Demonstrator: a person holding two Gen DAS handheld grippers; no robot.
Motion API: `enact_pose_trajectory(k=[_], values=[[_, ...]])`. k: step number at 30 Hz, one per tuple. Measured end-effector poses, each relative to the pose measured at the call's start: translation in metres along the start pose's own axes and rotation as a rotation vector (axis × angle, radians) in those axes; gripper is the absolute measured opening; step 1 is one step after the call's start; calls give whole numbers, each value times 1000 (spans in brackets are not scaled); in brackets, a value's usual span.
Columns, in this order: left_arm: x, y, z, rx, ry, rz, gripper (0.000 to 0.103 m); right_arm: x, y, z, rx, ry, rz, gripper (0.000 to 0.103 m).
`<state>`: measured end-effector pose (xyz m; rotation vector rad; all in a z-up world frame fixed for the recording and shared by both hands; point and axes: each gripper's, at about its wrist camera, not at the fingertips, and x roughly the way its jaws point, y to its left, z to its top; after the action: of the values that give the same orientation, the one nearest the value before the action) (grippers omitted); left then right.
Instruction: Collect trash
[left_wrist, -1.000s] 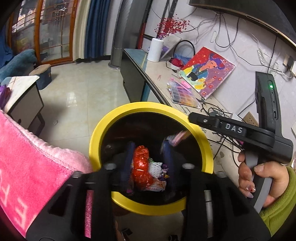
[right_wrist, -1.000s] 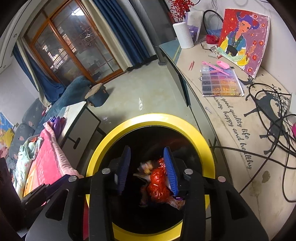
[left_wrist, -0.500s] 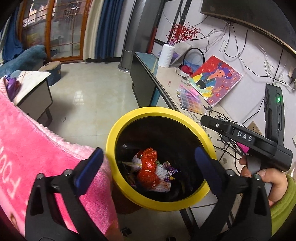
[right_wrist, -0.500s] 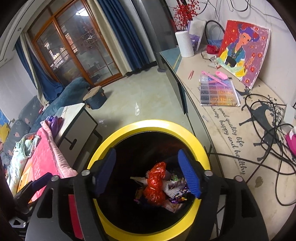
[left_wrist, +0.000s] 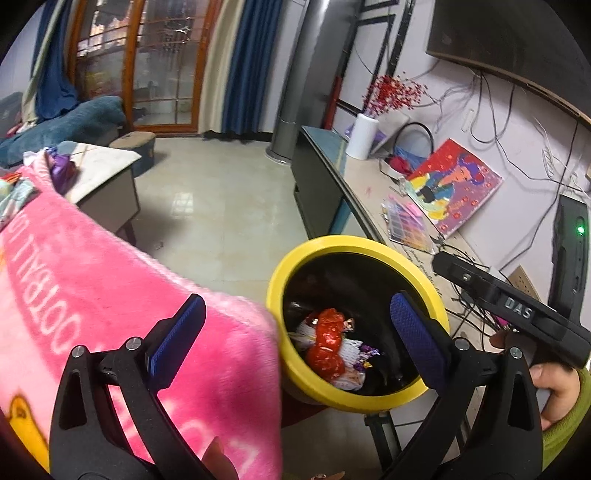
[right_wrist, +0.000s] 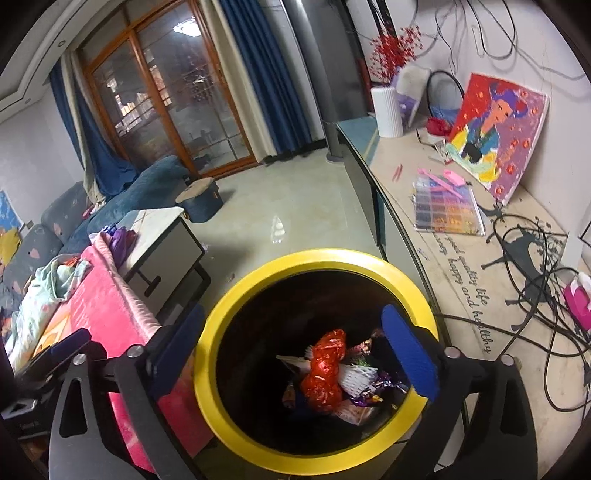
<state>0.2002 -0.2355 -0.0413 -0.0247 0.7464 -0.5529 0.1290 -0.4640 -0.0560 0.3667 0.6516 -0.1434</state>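
While both grippers hang over the round black bin with a yellow rim (right_wrist: 417, 291), the left gripper (left_wrist: 295, 334) and right gripper (right_wrist: 295, 350) are spread wide, holding nothing. A shiny red wrapper (right_wrist: 325, 369) lies inside the bin among other scraps.

Both tongs opened wide, left tongs (left_wrist: 295, 332) & right tongs (right_wrist: 291, 350) raised off bin (right_wrist: 258, 435)
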Motion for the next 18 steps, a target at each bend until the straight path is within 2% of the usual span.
enact_pose_trajectory(k=[4, 11, 18], values=[[-16, 15, -1, -20, -22, 25, 92, -12, 19, -2, -45, -31, -4, 96], [-48, 44, -7, -60, -64, 78, 92, -28, 55, -12, -114, -30, 18, 97], [-83, 71, -17, -101, -113, 147, 92, -45, 109, -37, -225, -52, 70, 97]])
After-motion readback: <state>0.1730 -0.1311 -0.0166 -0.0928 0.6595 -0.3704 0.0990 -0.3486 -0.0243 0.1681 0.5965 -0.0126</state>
